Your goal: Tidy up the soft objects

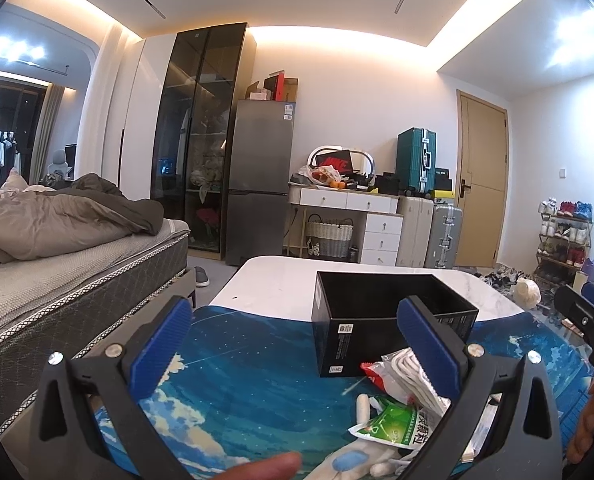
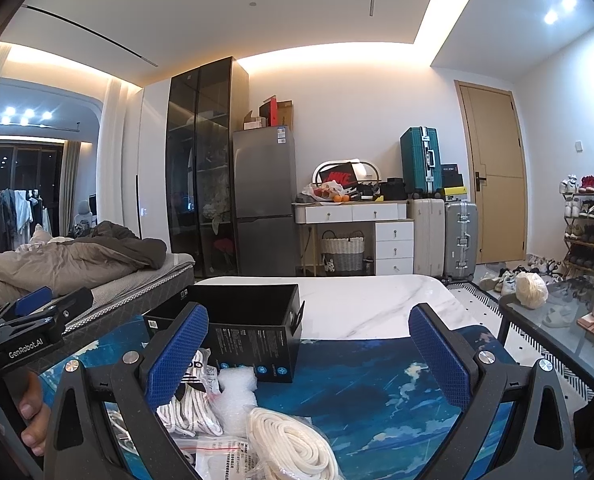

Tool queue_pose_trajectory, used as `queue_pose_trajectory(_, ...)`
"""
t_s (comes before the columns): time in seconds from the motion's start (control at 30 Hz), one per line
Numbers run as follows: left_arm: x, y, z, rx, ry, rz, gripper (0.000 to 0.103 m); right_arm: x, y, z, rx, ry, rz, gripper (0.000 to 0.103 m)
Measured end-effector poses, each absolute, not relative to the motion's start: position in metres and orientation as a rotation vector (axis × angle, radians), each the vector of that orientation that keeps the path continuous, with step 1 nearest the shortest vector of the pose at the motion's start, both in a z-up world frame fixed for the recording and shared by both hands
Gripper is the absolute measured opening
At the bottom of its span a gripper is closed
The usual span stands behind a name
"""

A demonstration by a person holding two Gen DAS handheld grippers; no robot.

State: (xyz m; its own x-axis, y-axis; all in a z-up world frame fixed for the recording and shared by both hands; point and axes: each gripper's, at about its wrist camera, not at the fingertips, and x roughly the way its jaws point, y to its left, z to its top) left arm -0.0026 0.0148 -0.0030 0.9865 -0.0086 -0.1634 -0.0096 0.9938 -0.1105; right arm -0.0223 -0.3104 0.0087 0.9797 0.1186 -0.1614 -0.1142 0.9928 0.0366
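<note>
An open black box (image 1: 389, 312) stands on a blue mat (image 1: 249, 368) on the white table; it also shows in the right wrist view (image 2: 249, 328). Soft items lie in front of it: a green-and-white packet (image 1: 397, 424), bagged white cords (image 1: 413, 376), white gloves (image 1: 357, 460), a coiled white rope (image 2: 293, 440), bubble wrap (image 2: 235, 392) and striped socks (image 2: 193, 404). My left gripper (image 1: 297, 352) is open and empty above the mat, left of the pile. My right gripper (image 2: 309, 356) is open and empty, right of the pile.
A bed (image 1: 77, 264) lies to the left of the table. A glass side table (image 2: 569, 320) with a white bundle stands to the right. A fridge (image 1: 261, 180), drawers, suitcases (image 1: 417, 160) and a shoe rack (image 2: 585, 220) line the far walls.
</note>
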Motion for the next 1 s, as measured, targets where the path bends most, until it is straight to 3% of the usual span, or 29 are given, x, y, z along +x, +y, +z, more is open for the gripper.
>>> queue_pose_trajectory(0.27, -0.007, 0.022, 0.006, -0.130, 0.149, -0.016, 0.103, -0.025, -0.313, 0.015, 0.037, 0.156, 0.120, 0.102)
queue_pose_trajectory(0.4, 0.002, 0.017, 0.023, -0.085, 0.228, -0.054, 0.103, -0.017, -0.315, 0.028, 0.046, 0.201, 0.131, 0.102)
queue_pose_trajectory(0.63, 0.029, 0.002, 0.035, 0.004, 0.518, -0.102, 0.103, 0.024, -0.312, 0.059, -0.018, 0.492, 0.133, 0.102)
queue_pose_trajectory(0.87, 0.035, -0.011, 0.014, 0.114, 0.697, -0.197, 0.103, 0.042, -0.316, 0.045, -0.057, 0.748, 0.226, 0.102)
queue_pose_trajectory(0.93, 0.036, -0.012, 0.001, 0.156, 0.743, -0.191, 0.101, 0.043, -0.315, 0.031, -0.073, 0.804, 0.250, 0.102)
queue_pose_trajectory(1.0, 0.038, -0.009, -0.010, 0.179, 0.778, -0.184, 0.087, 0.044, -0.313, 0.015, -0.102, 0.840, 0.260, 0.102)
